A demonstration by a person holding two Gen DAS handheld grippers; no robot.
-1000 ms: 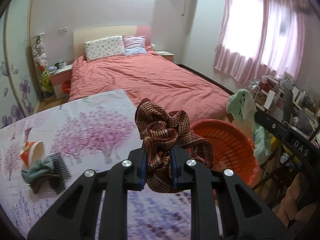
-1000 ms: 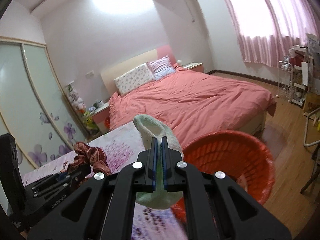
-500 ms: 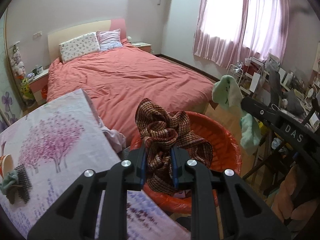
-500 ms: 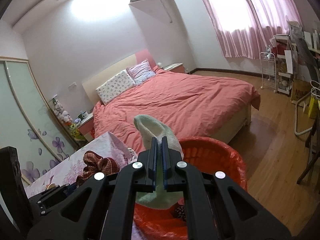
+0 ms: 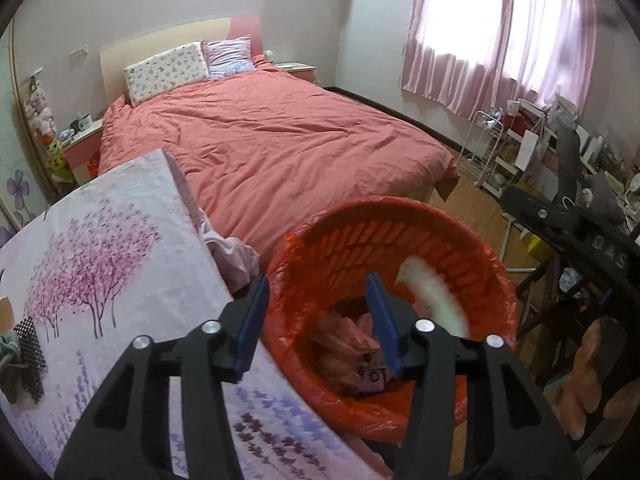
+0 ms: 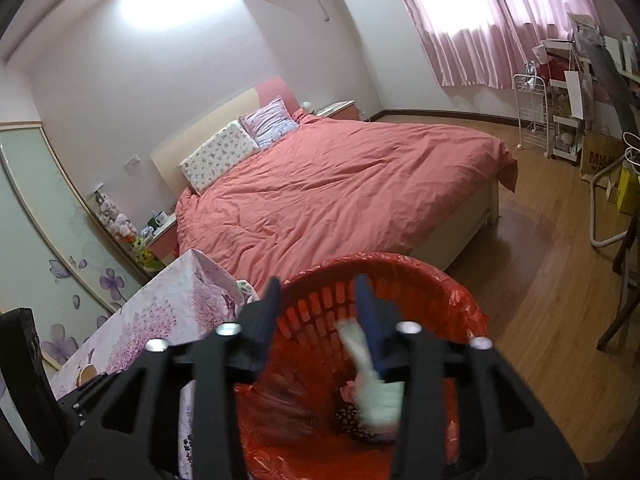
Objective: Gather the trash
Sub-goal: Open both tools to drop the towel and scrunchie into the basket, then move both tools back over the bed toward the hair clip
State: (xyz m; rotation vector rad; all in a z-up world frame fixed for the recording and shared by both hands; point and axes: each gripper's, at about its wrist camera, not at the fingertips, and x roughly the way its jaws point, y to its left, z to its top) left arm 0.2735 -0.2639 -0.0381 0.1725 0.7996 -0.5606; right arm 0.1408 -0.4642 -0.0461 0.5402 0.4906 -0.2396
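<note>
Left wrist view: left gripper (image 5: 316, 318) points down over the red slatted plastic basket with a red bag liner (image 5: 404, 216).
Left fingers: blue pads (image 5: 251, 318) stand apart, having just been opening; nothing is between them.
Basket position: beside the edge of the surface covered by a white cloth printed with pink trees (image 5: 100, 248), in front of the bed with a salmon-pink duvet (image 5: 272, 136).
Basket contents, left view: pinkish and brown scraps (image 5: 348, 356) lie at the bottom; detail is blurred.
Pale green sock, left view: a blurred pale strip (image 5: 434, 300) inside the basket, near its right wall; cannot tell whether it touches the wall.
Surface, left edge: a grey-green cloth with black mesh (image 5: 22, 354) lies on the printed cloth, well apart from the basket.
Right gripper, left view: black body (image 5: 568, 232) at the right of the basket, marked with white letters.
Right wrist view: right gripper (image 6: 318, 312) points down into the same basket (image 6: 448, 280).
Right fingers: blue pads (image 6: 366, 304) stand apart, having just been opening; they are not pressing on anything.
Sock, right view: pale green sock (image 6: 378, 394), blurred, just beside the right-hand pad and extending below it into the basket, above a dark patterned item (image 6: 352, 418) at the bottom.
Background: pink curtains (image 6: 492, 24) cover the window; wooden floor (image 6: 540, 300) lies to the right of the basket.
</note>
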